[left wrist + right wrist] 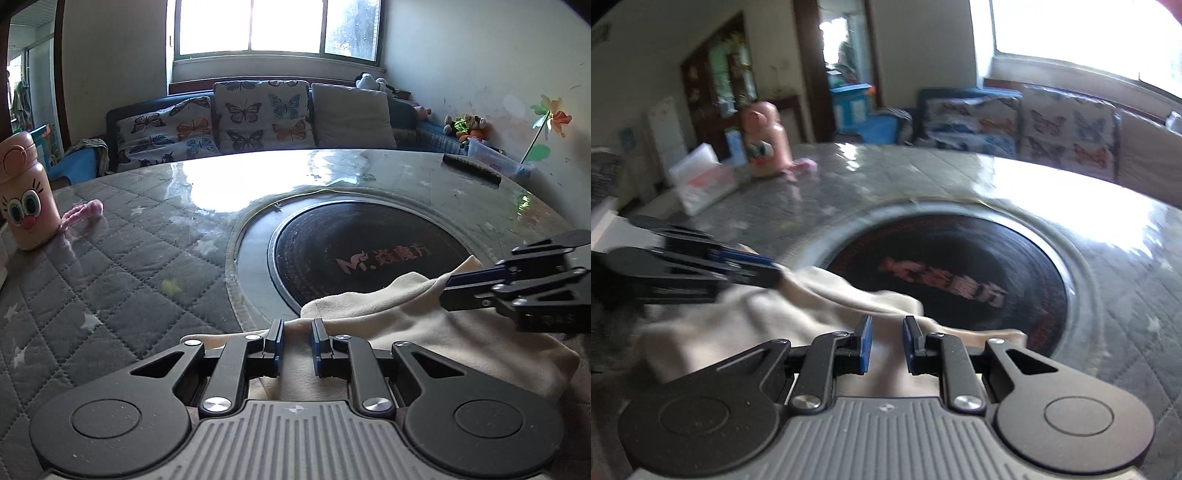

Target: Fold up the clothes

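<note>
Here, two tongs, both at work on one garment. Left tongs [298, 332], bottom centre of the left wrist view: two blue-padded fingers [275, 341] nearly closed, with a fold of cream cloth [388, 317] rising in the narrow gap between them; clenched on the cloth. Right tongs [887, 330], bottom centre of the right wrist view: the same narrow gap, cloth bunched between the pads; also clenched on it. Each tongs shows in the other's view, entering from the side with its tip at an edge of the cloth.

One cloth, cream, crumpled, lying at the near edge of the surface [122, 258] and lapping over the rim of one round black cooktop [369, 254] set in the middle, with one reddish logo on it. The right wrist view is blurred.

Farther out on the quilted grey surface: one pink cartoon bottle [26, 199] at the left edge of the frame, one pink fuzzy strip [83, 212] beside it, one dark flat bar [471, 168] at upper right.

Beyond: one sofa with three cushions, two butterfly-printed [264, 114], one plain [352, 114]. One window [277, 27] above.
</note>
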